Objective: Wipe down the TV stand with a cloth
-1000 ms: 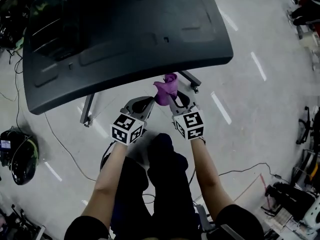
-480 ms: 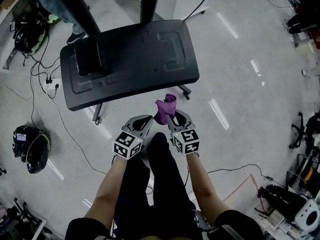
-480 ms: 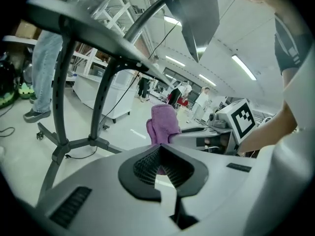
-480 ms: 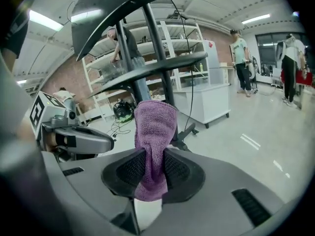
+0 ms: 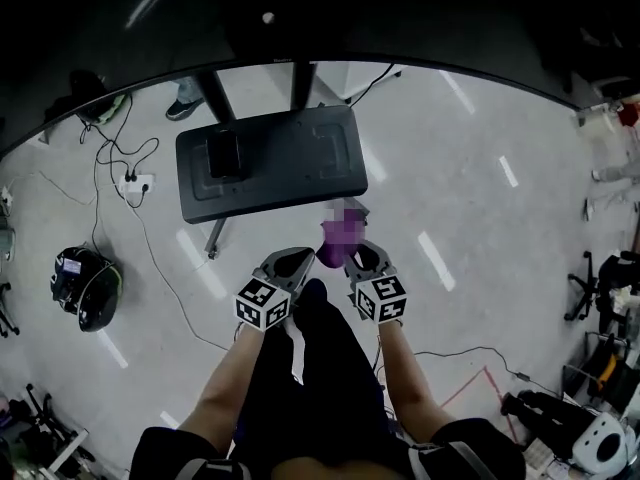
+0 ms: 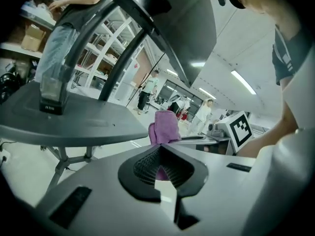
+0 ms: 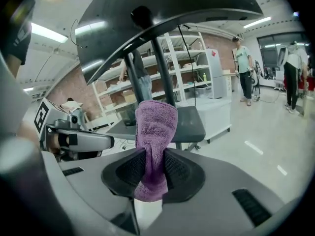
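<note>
The TV stand's dark base shelf (image 5: 290,168) sits on the floor ahead of me, with its posts rising behind it. In the left gripper view the shelf (image 6: 74,124) is to the left; in the right gripper view the shelf (image 7: 189,122) is behind the cloth. My right gripper (image 5: 358,258) (image 7: 150,173) is shut on a purple cloth (image 5: 340,236) (image 7: 155,127) that stands up from its jaws. My left gripper (image 5: 292,264) (image 6: 162,166) is close beside it, jaws together, nothing gripped. The cloth (image 6: 165,127) shows just beyond its tips. Both are short of the shelf, above the floor.
A small black box (image 5: 223,153) stands on the shelf's left part. The TV's dark curved edge (image 5: 300,38) fills the top of the head view. A power strip with cables (image 5: 130,180) and a black helmet (image 5: 85,288) lie at the left. Chairs (image 5: 590,288) stand at the right; people are at the shelving.
The head view has pulled back and up: the stand's shelf looks smaller and farther, and the TV's dark edge now covers the top. Both grippers and the cloth stay together.
</note>
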